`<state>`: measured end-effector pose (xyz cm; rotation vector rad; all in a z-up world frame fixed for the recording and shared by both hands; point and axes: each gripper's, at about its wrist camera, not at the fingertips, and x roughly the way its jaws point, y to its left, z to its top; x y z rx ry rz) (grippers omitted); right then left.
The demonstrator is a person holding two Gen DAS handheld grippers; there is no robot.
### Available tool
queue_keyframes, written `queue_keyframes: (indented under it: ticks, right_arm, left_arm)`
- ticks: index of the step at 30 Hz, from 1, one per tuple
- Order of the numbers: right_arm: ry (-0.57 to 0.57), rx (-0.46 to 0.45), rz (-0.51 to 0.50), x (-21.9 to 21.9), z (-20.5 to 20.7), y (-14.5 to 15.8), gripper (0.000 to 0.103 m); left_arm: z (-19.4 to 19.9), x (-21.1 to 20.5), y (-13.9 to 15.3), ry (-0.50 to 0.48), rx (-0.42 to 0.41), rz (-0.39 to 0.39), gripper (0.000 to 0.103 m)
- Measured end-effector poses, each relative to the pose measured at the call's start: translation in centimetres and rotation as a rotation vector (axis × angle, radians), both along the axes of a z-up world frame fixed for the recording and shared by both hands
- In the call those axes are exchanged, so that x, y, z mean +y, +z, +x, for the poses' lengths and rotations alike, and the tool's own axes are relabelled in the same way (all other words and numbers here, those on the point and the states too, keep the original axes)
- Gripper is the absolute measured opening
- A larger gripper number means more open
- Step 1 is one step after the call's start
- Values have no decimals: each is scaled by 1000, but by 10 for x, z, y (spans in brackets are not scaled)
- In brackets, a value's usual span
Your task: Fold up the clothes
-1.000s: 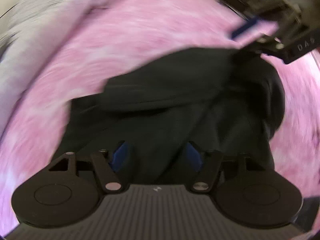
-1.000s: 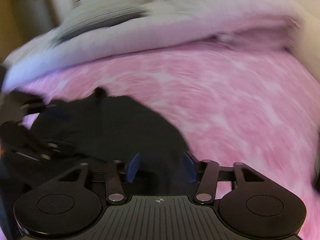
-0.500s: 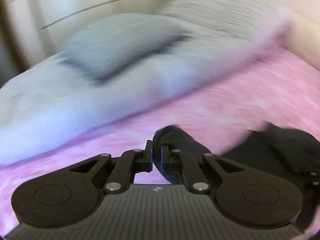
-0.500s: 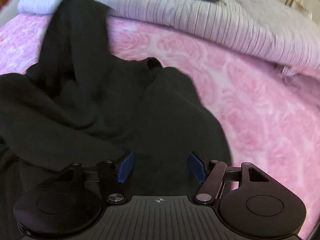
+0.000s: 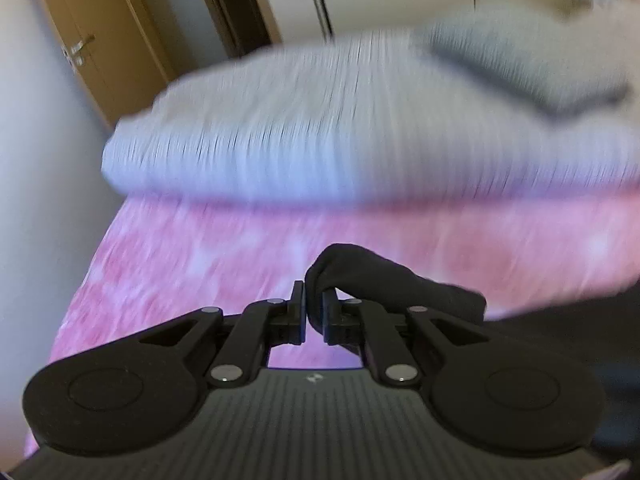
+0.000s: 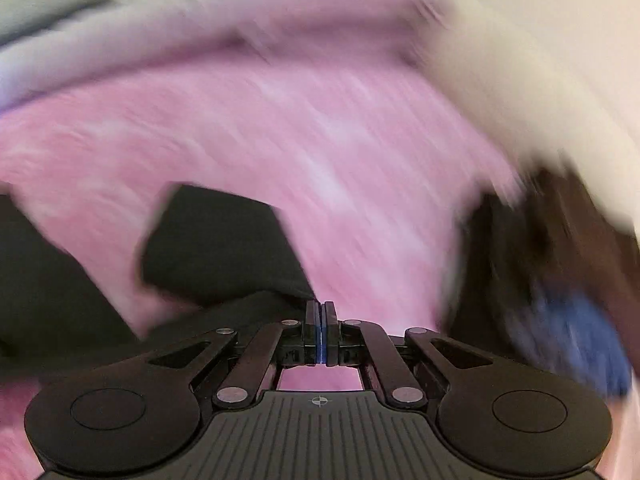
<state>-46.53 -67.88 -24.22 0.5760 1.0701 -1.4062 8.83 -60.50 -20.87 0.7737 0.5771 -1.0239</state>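
Plenty of open pink bed cover (image 5: 192,256) ahead of my left tool (image 5: 314,304), nothing on it until the striped folded duvet (image 5: 320,136) across the far side, with a grey pillow (image 5: 520,68) on top. Wall hugs the bed's left edge. The black garment (image 6: 216,240) sprawls left of my right tool (image 6: 321,316); pink past it is bare.

Quick headcount, everything placed off the pink sheet (image 5: 192,256): that's one sheet. One black garment (image 5: 384,280) lying on it, though in the right view it shows as a couple of dark patches (image 6: 216,240), too blurry to swear they're one piece. One striped duvet (image 5: 304,136) bunched along the sheet's far edge, with one grey pillow (image 5: 516,64) on top. One wooden door (image 5: 88,40) beyond the sheet's far left corner. Two grippers, left (image 5: 314,306) and right (image 6: 320,322).
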Motion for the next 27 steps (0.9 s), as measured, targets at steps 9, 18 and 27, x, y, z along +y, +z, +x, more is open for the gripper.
queue_keyframes:
  ticks: [9,18,27]
  right_arm:
    - [239,-125,-47,34,89,14,52]
    - [670,-406,82,-16,242,-29,53]
    - [817,-419,240,-54,298,-81,40]
  left_arm:
    - [-66,18,-26,-239,-49,145,39]
    - [-201,-83,-107,-868,155,214,61]
    - [-213,-134,-152,-933,185,336,2]
